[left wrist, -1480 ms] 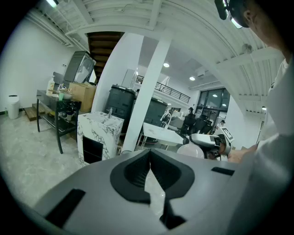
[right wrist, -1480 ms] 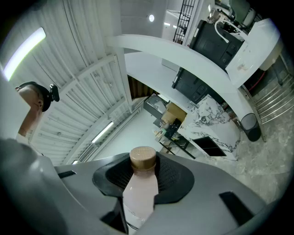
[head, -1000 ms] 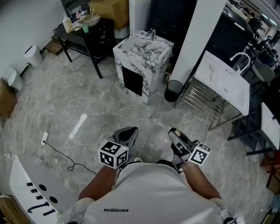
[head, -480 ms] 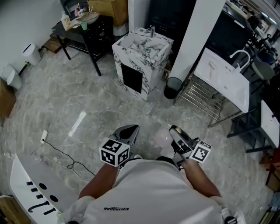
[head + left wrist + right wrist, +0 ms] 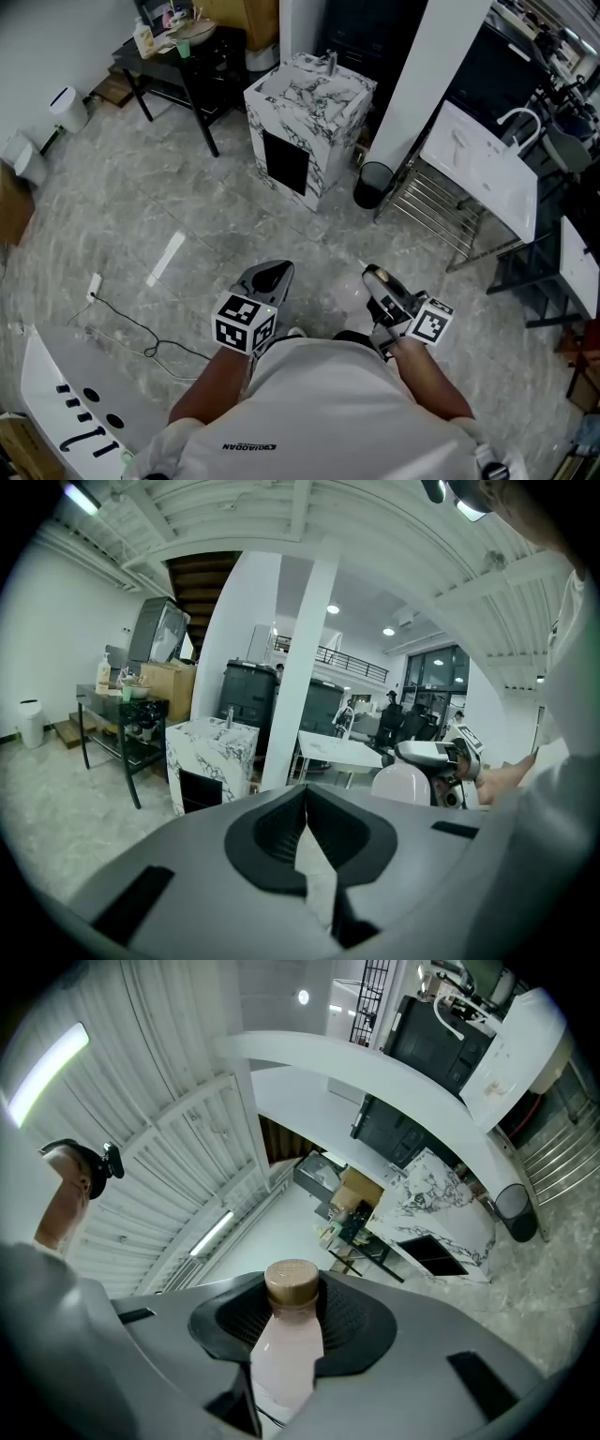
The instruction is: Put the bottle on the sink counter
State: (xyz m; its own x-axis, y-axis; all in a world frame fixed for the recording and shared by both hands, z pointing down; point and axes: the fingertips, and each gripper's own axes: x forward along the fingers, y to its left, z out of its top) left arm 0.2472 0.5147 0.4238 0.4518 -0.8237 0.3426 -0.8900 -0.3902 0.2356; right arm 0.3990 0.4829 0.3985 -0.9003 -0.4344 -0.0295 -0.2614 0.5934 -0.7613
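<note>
Pinching a pale pink bottle (image 5: 281,1363) just below its brown cap (image 5: 292,1283), the right tool (image 5: 374,278) has its two dark pads pressed against the bottle's sides, with the cap standing up past them. The bottle is therefore in the air above the grey stone floor (image 5: 141,206), well apart from the marble sink counter (image 5: 309,103), which stands farther ahead and a little to the left of that tool. The left tool (image 5: 268,276) is level with the right one, equally far back from the counter, and its jaws are pressed together at the tips with nothing between them (only a sliver of floor shows through the gap lower down). A small faucet (image 5: 330,64) stands on the counter's far edge, and the counter's front face has a dark square opening. Just right of the counter sits a round black bin (image 5: 373,185), next to a white pillar (image 5: 422,84). Left of the counter stands a black table (image 5: 187,56) cluttered with small items too small to identify. A thin cable (image 5: 122,323) trails across the floor well back from the counter, on the left tool's side.
</note>
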